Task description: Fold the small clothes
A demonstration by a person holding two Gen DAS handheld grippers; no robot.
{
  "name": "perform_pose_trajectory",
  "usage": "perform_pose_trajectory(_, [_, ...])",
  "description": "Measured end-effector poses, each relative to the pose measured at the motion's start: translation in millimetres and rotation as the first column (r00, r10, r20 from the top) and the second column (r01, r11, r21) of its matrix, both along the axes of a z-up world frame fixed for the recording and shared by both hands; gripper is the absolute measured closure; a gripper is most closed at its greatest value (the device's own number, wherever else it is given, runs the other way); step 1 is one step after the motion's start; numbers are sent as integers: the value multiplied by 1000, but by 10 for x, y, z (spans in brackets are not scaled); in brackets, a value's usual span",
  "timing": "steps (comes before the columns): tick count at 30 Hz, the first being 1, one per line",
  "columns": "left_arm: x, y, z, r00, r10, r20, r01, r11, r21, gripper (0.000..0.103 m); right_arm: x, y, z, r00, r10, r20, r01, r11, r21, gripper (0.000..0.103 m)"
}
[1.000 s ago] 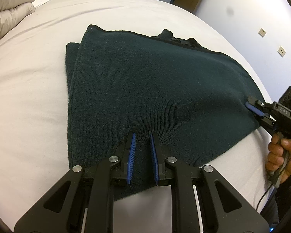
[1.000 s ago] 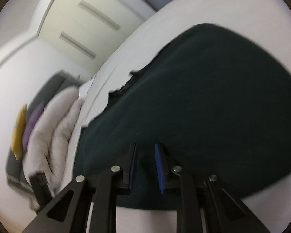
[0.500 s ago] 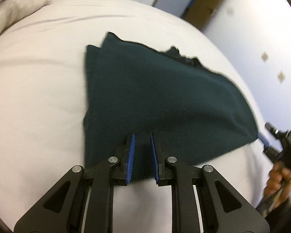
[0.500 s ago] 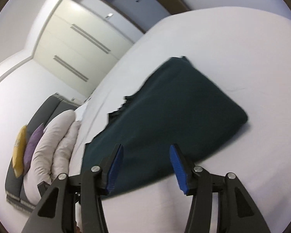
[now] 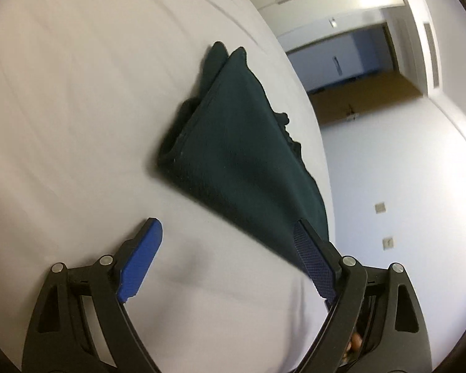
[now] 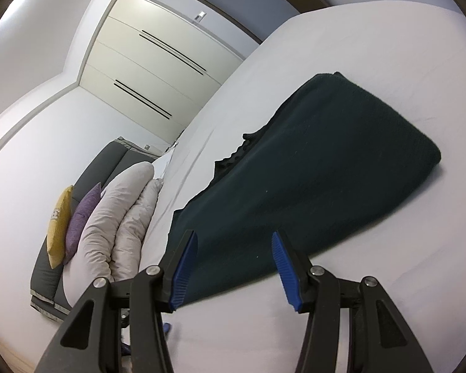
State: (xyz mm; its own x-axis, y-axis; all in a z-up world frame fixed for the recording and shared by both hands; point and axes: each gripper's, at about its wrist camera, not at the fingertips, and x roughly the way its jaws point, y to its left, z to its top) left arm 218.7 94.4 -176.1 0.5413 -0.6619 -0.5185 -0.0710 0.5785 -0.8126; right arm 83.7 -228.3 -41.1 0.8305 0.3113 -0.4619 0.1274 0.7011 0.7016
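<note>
A dark green knitted garment (image 5: 242, 152) lies folded on the white bed (image 5: 77, 108). It also shows in the right wrist view (image 6: 320, 168). My left gripper (image 5: 226, 242) is open and empty, raised off the bed just short of the garment's near edge. My right gripper (image 6: 233, 255) is open and empty, hovering over the near edge of the garment. Neither gripper touches the cloth.
White pillows (image 6: 118, 217) with a purple cushion (image 6: 82, 214) and a yellow cushion (image 6: 57, 227) lie against a dark headboard (image 6: 87, 180) at the left. A cream wardrobe (image 6: 158, 71) stands behind. A doorway (image 5: 348, 59) and wall sockets (image 5: 380, 207) are at the right.
Both grippers were shut on the garment's near edge a second ago. Both have opened, let go of it and pulled back and up. The left view has tilted.
</note>
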Motion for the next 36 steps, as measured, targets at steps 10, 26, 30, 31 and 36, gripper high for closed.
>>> perform_pose_trajectory(10, [321, -77, -309, 980, 175, -95, -193, 954, -229, 50, 95, 153, 18, 999, 45, -5, -45, 999, 8, 49])
perform_pose_trajectory(26, [820, -274, -282, 985, 161, -55, -168, 972, -166, 92, 1749, 756, -275, 940, 282, -192, -299, 951, -71, 49])
perform_pose_trajectory(30, [828, -389, -128, 987, 161, -12, -161, 982, -94, 93, 1918, 694, -582, 923, 269, -273, -301, 950, -82, 71])
perform_pose_trajectory(31, [832, -456, -19, 988, 155, 18, -154, 986, -59, 93, 1895, 674, -597, 927, 278, -253, -306, 949, -76, 71])
perform_pose_trajectory(36, [1004, -999, 642, 978, 25, 206, -63, 981, 181, 93, 1802, 506, -470, 914, 346, -211, -344, 938, 44, 41])
